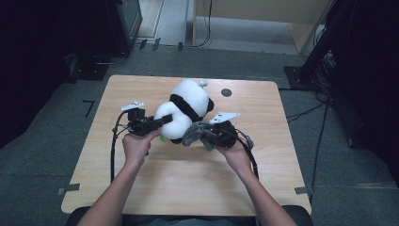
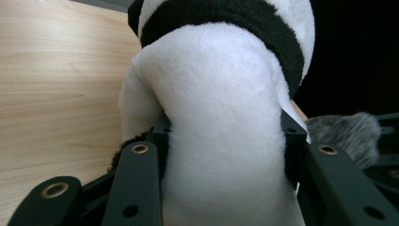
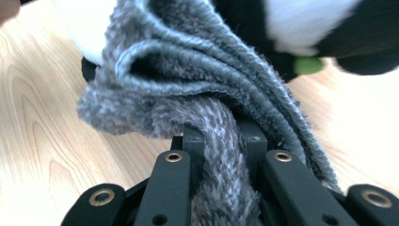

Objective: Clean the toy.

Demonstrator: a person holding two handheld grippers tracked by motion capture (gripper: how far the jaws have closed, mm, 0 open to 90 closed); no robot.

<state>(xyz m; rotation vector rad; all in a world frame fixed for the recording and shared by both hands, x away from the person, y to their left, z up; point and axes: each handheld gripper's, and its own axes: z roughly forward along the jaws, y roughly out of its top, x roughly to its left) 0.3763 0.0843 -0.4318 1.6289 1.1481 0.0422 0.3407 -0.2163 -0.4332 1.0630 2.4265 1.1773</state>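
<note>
Clamping a plush panda, the left gripper steadied it while the right gripper, pinching a grey scarf, apparently prepared to wrap it.

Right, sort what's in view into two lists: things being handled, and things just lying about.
In hand:
- black-and-white plush panda toy, clamped by the left gripper
- fuzzy grey knitted cloth, pinched in the right gripper

Lying about:
- light wooden table, serving as work surface
- small dark round mark on the tabletop
- cables on the grey floor
</note>
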